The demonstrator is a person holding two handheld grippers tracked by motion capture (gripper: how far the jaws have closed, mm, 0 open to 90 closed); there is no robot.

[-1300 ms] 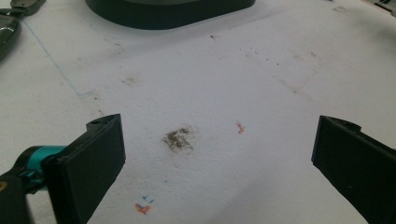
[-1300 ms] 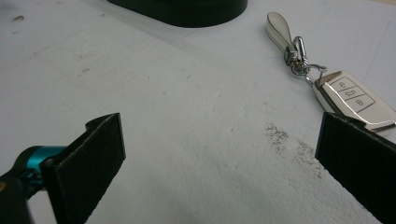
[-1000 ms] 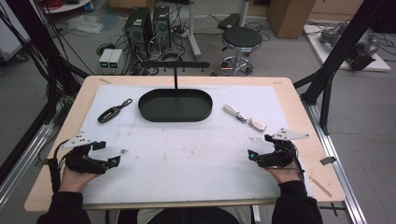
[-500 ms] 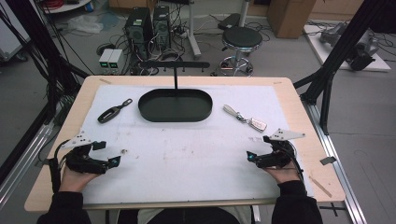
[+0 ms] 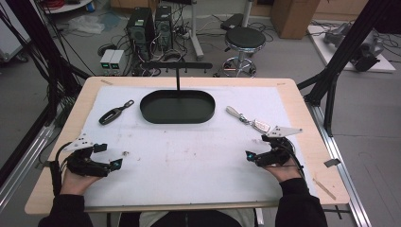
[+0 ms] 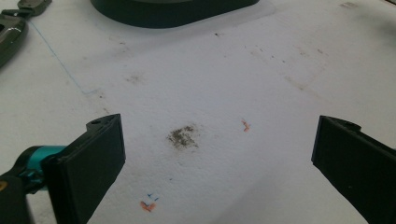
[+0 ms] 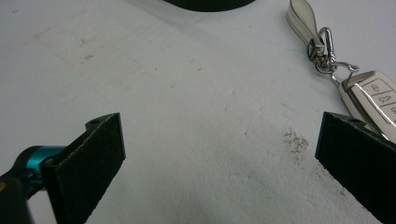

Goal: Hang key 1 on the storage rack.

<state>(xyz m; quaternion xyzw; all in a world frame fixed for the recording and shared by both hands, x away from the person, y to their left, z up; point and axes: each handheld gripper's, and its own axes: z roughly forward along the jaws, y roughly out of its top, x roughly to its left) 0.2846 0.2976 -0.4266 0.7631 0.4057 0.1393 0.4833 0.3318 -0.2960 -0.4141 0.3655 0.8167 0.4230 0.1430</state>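
On the bench (image 5: 302,109), near the right edge of the white mat (image 5: 189,156), lies the white key fob (image 5: 261,125) on its metal clip and pale strap, just ahead of the right gripper (image 5: 249,155). Seen in the right gripper view beside the right-hand jaw, fob (image 7: 373,100) apart from it, not touched. Best approached by turning the jaws square across the fob's narrow width, lowering until the pads nearly graze the mat, then closing on the body, not the clip or strap, which would likely swing. Worth keeping clear of the black oval tray (image 5: 177,106) beyond. Right gripper low over the mat, held in a hand from the near edge, jaws wide apart and empty, pointing inward and slightly forward. Left gripper (image 5: 115,163) likewise low at the mat's near left, jaws spread wide, nothing between them but stained mat (image 6: 187,135). Dark key fob (image 5: 113,113) well ahead of it, left of the tray.
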